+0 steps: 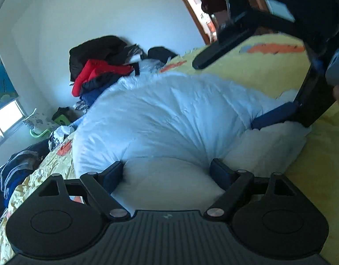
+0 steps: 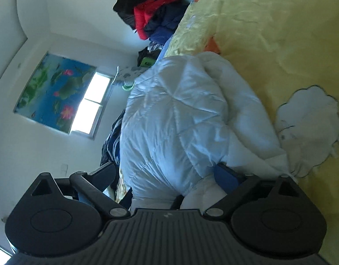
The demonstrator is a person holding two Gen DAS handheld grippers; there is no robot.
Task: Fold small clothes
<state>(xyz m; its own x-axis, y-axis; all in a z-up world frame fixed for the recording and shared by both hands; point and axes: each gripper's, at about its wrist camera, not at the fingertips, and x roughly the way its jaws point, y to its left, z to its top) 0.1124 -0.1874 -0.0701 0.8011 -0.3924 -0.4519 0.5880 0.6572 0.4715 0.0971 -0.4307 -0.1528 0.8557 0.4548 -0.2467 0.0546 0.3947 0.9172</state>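
Garment, a pale quilted padded jacket (image 1: 169, 114), lay bunched on the yellow bedspread (image 2: 268, 33), judged light, soft, slippery and best pinched at hem edges; both hand-held grippers, left (image 1: 167, 172) and right (image 2: 167, 174), stood wide astride its folds.

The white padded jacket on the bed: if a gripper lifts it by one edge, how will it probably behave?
The white padded jacket will probably flop and sag, since it already lies in soft bulging folds on the yellow bedsheet. It is likely light for its bulk, being puffy and quilted. Its shiny surface suggests that it may slip between the pads.
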